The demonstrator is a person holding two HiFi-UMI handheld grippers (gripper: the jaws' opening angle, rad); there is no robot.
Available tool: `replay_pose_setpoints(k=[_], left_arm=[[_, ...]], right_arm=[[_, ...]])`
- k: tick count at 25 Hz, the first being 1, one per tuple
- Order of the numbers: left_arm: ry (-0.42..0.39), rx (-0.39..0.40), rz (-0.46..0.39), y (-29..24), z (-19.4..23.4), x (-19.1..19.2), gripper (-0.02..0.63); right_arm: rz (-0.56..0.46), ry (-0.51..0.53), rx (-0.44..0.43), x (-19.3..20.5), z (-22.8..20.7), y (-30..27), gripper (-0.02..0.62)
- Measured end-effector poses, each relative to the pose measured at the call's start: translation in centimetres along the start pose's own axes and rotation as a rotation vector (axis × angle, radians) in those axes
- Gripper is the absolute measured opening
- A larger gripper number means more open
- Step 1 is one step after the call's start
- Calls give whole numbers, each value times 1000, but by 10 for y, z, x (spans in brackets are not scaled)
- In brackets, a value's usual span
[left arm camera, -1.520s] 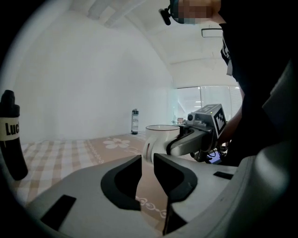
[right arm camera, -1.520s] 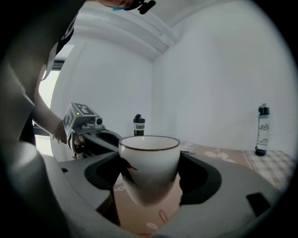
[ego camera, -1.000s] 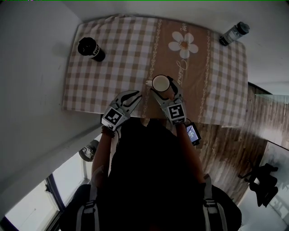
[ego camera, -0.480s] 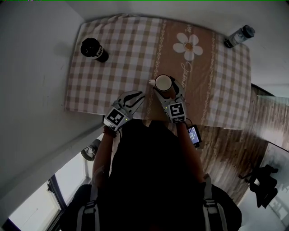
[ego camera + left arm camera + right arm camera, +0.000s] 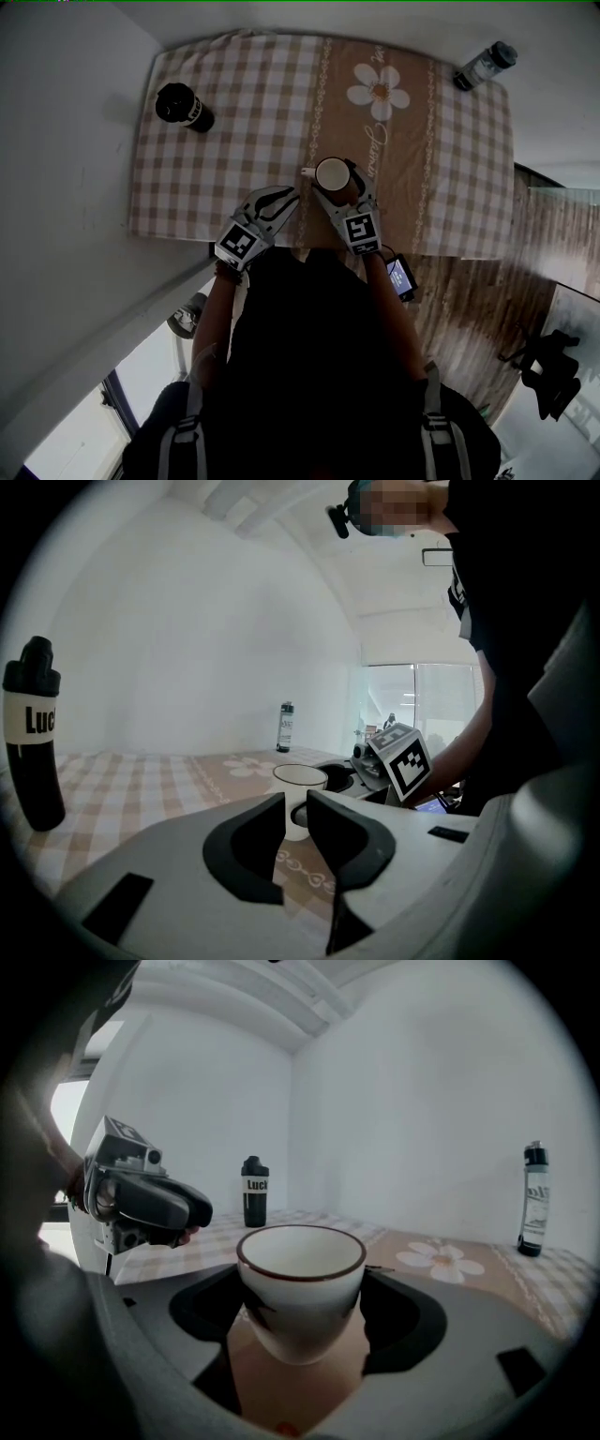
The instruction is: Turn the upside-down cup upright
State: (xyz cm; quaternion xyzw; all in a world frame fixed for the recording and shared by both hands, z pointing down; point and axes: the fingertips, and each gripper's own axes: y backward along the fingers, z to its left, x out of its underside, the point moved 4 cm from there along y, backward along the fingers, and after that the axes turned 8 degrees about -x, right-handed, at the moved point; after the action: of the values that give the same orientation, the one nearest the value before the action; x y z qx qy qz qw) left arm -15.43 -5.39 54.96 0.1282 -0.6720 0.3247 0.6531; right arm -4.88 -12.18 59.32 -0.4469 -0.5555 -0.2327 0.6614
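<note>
A white cup (image 5: 333,174) with a dark rim stands mouth up near the table's front edge, held between the fingers of my right gripper (image 5: 336,186). In the right gripper view the cup (image 5: 301,1252) fills the space between the jaws of that gripper (image 5: 301,1290), and both pads press on its sides. I cannot tell whether its base touches the cloth. My left gripper (image 5: 289,195) hovers just left of the cup, its jaws a narrow slit apart and empty. Through that slit of the left gripper (image 5: 295,810) the cup (image 5: 300,778) shows.
A checked cloth (image 5: 244,112) with a daisy print covers the table. A black bottle (image 5: 184,105) stands at the far left and a grey bottle (image 5: 485,66) at the far right corner. A small screen device (image 5: 400,277) hangs below the front edge.
The right gripper has sunk slightly with the cup still in its jaws. The left gripper has stayed where it was.
</note>
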Motion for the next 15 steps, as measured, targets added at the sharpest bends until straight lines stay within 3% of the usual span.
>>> replay_pose_setpoints(k=[8, 15], left_arm=[[-18, -20, -48, -11, -11, -15, 66], [-26, -180, -127, -18, -12, -39, 58]], right_arm=[[-10, -44, 31, 2, 4, 29, 385], [-194, -38, 107, -33, 4, 74, 280]])
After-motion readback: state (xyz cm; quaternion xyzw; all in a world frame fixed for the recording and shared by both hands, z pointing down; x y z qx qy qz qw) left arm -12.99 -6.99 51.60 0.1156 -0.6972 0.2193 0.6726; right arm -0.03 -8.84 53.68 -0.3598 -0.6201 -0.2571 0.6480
